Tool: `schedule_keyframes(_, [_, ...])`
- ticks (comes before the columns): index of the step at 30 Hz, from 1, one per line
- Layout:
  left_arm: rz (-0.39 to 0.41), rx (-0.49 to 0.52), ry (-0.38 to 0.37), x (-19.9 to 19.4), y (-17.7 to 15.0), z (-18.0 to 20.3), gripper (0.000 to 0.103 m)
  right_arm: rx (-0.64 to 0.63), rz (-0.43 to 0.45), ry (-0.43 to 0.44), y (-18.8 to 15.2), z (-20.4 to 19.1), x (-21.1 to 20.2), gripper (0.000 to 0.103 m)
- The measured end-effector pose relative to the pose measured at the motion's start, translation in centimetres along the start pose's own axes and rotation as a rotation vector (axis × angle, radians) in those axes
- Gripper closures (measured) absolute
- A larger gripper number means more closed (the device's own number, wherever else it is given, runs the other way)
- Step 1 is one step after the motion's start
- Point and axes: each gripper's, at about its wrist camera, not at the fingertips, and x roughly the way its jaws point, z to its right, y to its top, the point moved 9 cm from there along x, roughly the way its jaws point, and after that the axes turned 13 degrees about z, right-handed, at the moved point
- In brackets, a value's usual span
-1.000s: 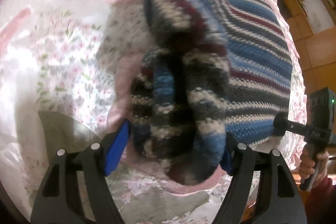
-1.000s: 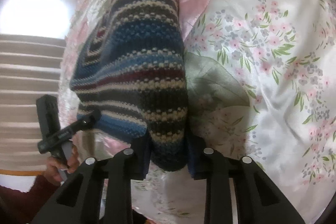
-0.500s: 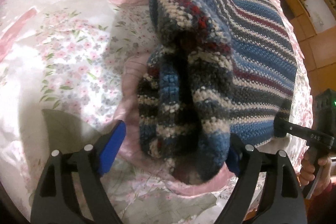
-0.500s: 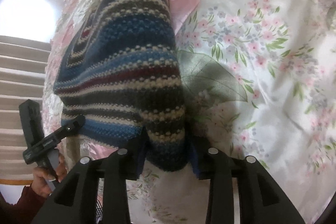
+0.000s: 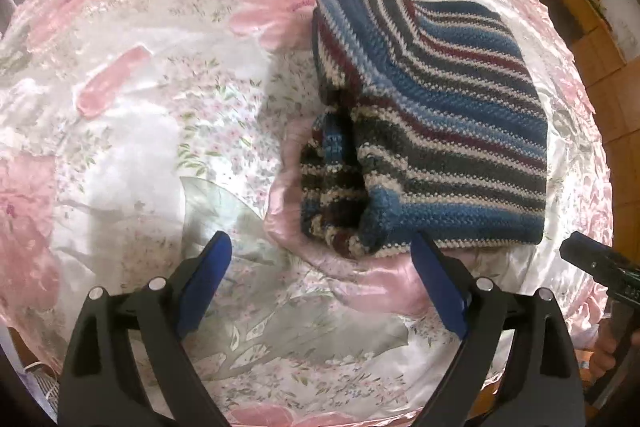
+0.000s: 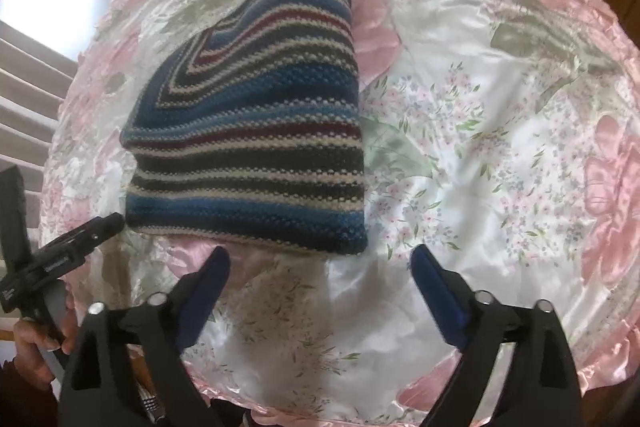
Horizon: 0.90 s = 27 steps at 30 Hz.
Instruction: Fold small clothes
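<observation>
both grippers stand with their jaws spread wide and nothing between them. the left gripper (image 5: 320, 259) hovers just short of the near edge of the striped knit garment (image 5: 432, 131), its blue pads either side of the rolled, open end where the layers bunch up. the right gripper (image 6: 320, 263) sits just off the garment's (image 6: 256, 131) near hem, not touching it. the garment lies folded into a compact block on the satin floral cloth (image 5: 160, 131), toward the right side in the left wrist view and toward the left in the right wrist view. each camera catches the other gripper at the edge of frame, held by a hand (image 6: 36, 347).
</observation>
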Motion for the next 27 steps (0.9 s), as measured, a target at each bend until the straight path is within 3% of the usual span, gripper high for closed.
schedule_keyframes(17, [-0.001, 0.041, 0.045, -0.5, 0.6, 1.0, 0.012, -0.031, 0.010, -0.062, 0.3, -0.5, -0.4, 0.005])
schedule_keyframes(27, [0.012, 0.107, 0.108, -2.5, 1.3, 1.4, 0.012, -0.077, 0.044, -0.130, 1.4, -1.5, -2.3, 0.004])
